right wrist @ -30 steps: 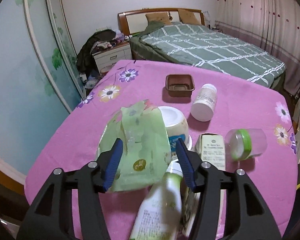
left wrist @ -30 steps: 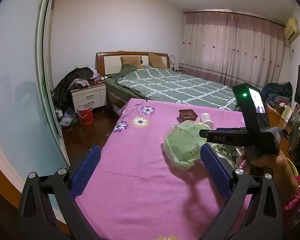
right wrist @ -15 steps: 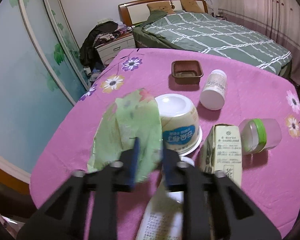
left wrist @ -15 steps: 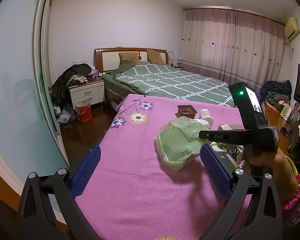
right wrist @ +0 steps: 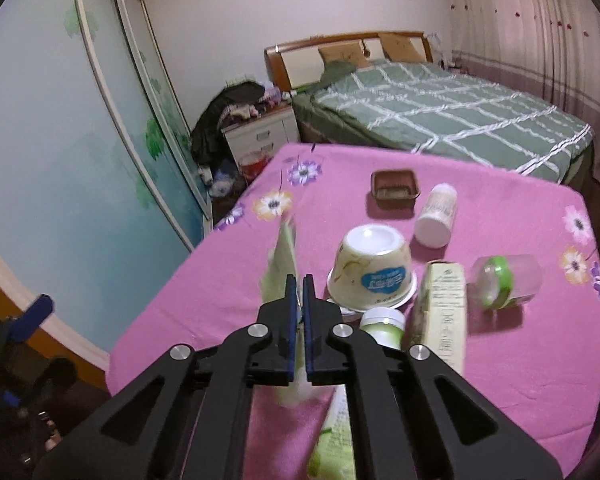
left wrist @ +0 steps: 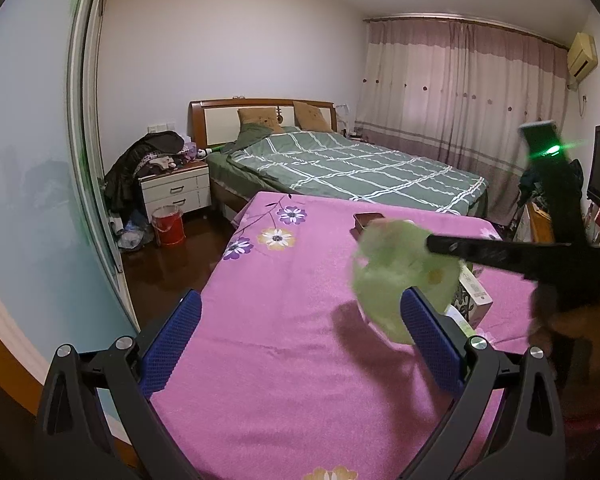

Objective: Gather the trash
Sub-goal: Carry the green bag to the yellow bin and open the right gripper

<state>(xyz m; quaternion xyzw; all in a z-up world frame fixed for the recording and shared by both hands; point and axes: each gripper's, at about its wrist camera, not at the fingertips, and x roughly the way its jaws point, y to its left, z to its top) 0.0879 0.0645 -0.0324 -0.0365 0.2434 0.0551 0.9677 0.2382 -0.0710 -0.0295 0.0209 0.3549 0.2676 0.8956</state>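
My right gripper [right wrist: 297, 285] is shut on a light green plastic packet [right wrist: 282, 258] and holds it lifted, edge-on, above the pink tablecloth [right wrist: 500, 380]. In the left wrist view the packet [left wrist: 404, 276] hangs blurred from the right gripper [left wrist: 432, 243] over the cloth [left wrist: 292, 360]. My left gripper [left wrist: 300, 336] is open and empty, low over the near end of the table. Other trash lies on the cloth: an upturned paper bowl [right wrist: 370, 270], a carton [right wrist: 440, 304], a green-capped bottle [right wrist: 360, 392], a white bottle [right wrist: 436, 216], a clear jar [right wrist: 506, 278] and a brown tray [right wrist: 394, 186].
A bed with a green checked cover [left wrist: 352, 172] stands beyond the table. A white nightstand [left wrist: 176, 192] piled with clothes and a red bucket [left wrist: 167, 220] stand at the left by the sliding wardrobe door [left wrist: 40, 160]. Curtains [left wrist: 460, 96] hang at the back right.
My right gripper closed on the green packet and lifted it off the cloth, turning it edge-on. The left gripper stayed open, shifting only slightly.
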